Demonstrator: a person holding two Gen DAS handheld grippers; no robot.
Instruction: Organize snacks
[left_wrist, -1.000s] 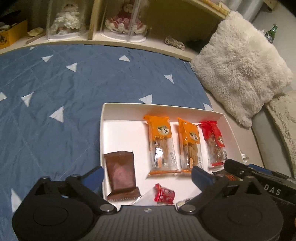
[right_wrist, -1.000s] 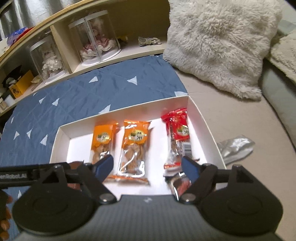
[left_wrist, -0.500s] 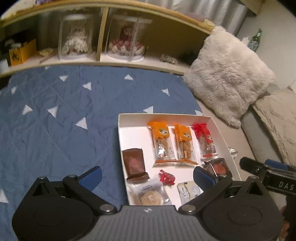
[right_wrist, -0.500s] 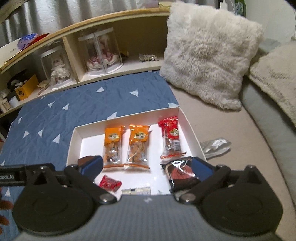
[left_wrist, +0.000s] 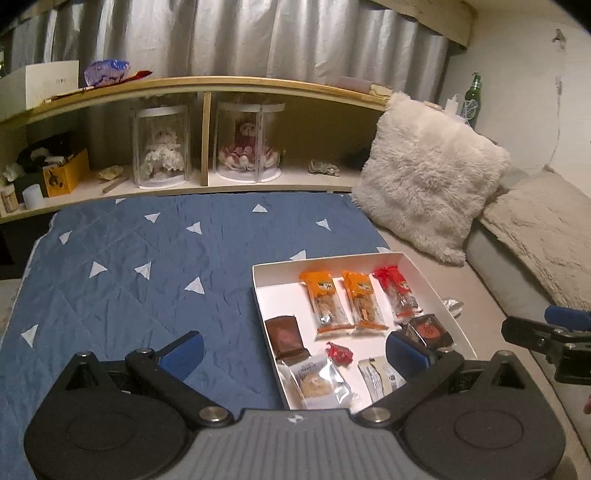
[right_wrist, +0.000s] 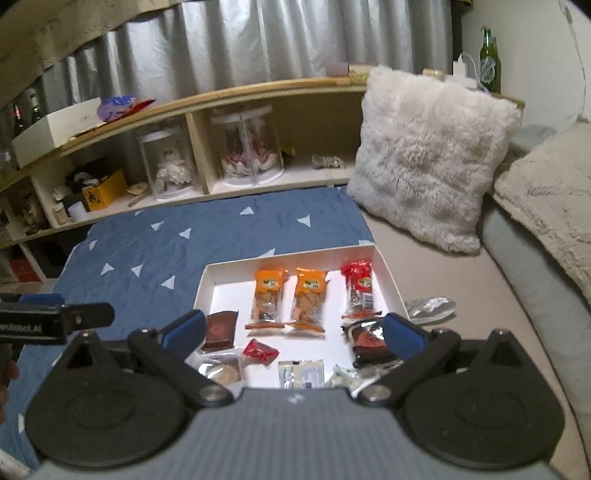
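Observation:
A white box (left_wrist: 258, 291) (right_wrist: 207, 280) lies on the bed with several wrapped snacks in it: two orange packets (left_wrist: 325, 301) (right_wrist: 267, 299), a red packet (left_wrist: 399, 291) (right_wrist: 356, 288), a brown packet (left_wrist: 284, 334) (right_wrist: 219, 328), a small red candy (left_wrist: 338, 352) (right_wrist: 260, 350), a cookie pack (left_wrist: 317, 380) and a dark packet (left_wrist: 428, 330) (right_wrist: 364, 339). My left gripper (left_wrist: 295, 350) is open and empty, held back above the box's near left. My right gripper (right_wrist: 291, 328) is open and empty above the box's near edge.
A blue quilt with white triangles (left_wrist: 147, 266) covers the bed on the left. A fluffy white pillow (left_wrist: 424, 184) leans at the back right. A silver wrapper (right_wrist: 430, 306) lies right of the box. A wooden shelf (left_wrist: 221, 85) holds doll cases.
Both grippers have drawn back and up from the box, so the whole box, the shelf and the curtain now show. Both stay open and empty.

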